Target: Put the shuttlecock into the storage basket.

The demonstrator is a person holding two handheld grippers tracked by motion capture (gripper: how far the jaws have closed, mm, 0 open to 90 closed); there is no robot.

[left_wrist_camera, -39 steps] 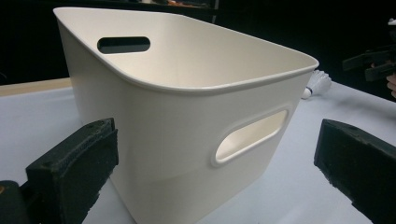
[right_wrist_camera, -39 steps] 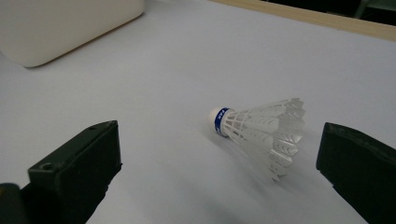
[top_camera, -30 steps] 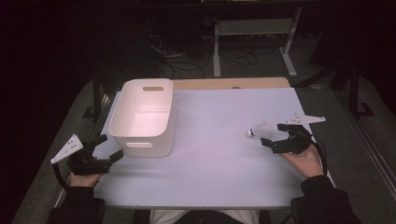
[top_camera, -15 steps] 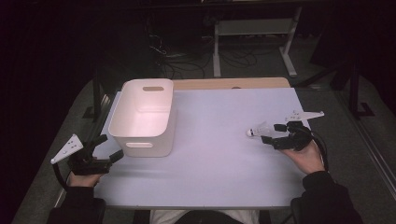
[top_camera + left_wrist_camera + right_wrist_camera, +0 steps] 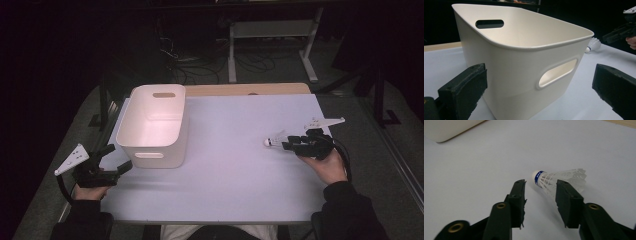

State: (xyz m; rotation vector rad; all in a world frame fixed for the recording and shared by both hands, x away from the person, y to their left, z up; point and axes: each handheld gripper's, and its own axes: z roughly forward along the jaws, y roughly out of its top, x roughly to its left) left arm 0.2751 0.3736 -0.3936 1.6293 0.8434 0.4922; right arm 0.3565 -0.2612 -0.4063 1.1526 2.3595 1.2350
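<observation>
A person sits at a table (image 5: 225, 165) covered with a pale sheet, a gripper in each hand. The right gripper (image 5: 287, 145) lies low over the right part of the table, pointing toward the middle, with a shuttlecock (image 5: 274, 140) at its tips. In the right gripper view the shuttlecock (image 5: 559, 181) lies on its side on the sheet, its white cork with a blue band pointing left and its feather skirt to the right. The right gripper (image 5: 541, 195) has just been closing its jaws, and they now stand partly open, one on each side of the shuttlecock's near edge. The right jaw overlaps the skirt, but whether its pad touches it cannot be told, and a clear gap shows between the left jaw and the cork, so nothing is gripped. The left gripper (image 5: 114, 160) rests at the near left corner of the table, just in front of a white bin (image 5: 155, 125) that stands upright on the left part of the sheet. In the left gripper view the left gripper (image 5: 539, 87) has its jaws spread wide, with nothing between the pads, and faces the bin (image 5: 524, 65) with its cut-out handle close ahead. The shuttlecock (image 5: 594, 45) shows past the bin's rim, well apart from it.
</observation>
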